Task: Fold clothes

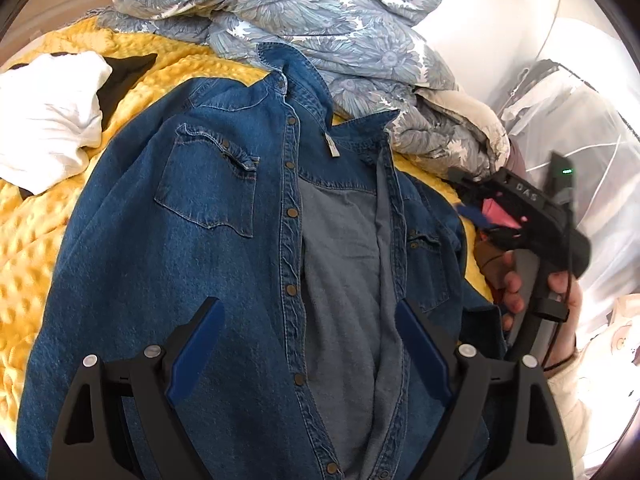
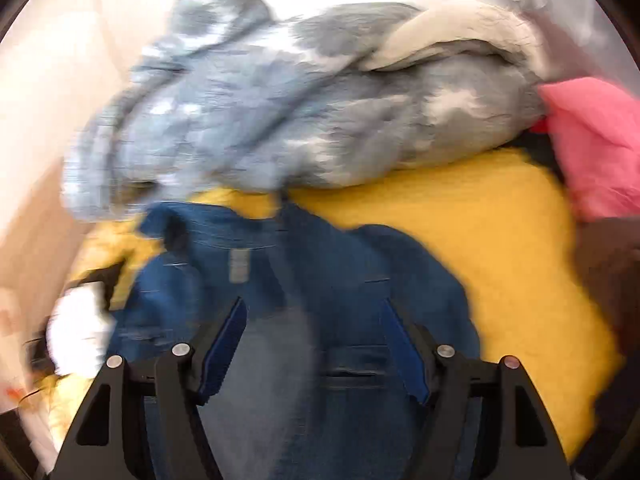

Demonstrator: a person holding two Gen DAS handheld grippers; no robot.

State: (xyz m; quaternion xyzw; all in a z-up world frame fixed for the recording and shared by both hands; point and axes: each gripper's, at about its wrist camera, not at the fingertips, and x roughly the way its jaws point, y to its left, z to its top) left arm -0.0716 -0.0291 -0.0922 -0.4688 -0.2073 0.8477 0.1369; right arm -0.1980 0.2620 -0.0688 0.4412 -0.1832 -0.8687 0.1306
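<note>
A denim shirt (image 1: 224, 240) is lying front-up and unbuttoned on a yellow textured blanket (image 1: 36, 240), its collar pointing toward a crumpled blue floral duvet (image 1: 304, 20). The left gripper (image 1: 310, 344) is hovering over the shirt's open placket with its jaws standing wide and nothing between them — the right gripper (image 2: 314, 344), in a blurred view, is likewise gaping and empty above the denim. A white garment (image 1: 48, 120) is sitting beside the shirt's shoulder, and a pink cloth (image 2: 596, 144) is lying at the blanket's far edge.

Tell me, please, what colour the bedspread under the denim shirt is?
Yellow, with a bumpy texture; the bedspread shows best in the left wrist view.
</note>
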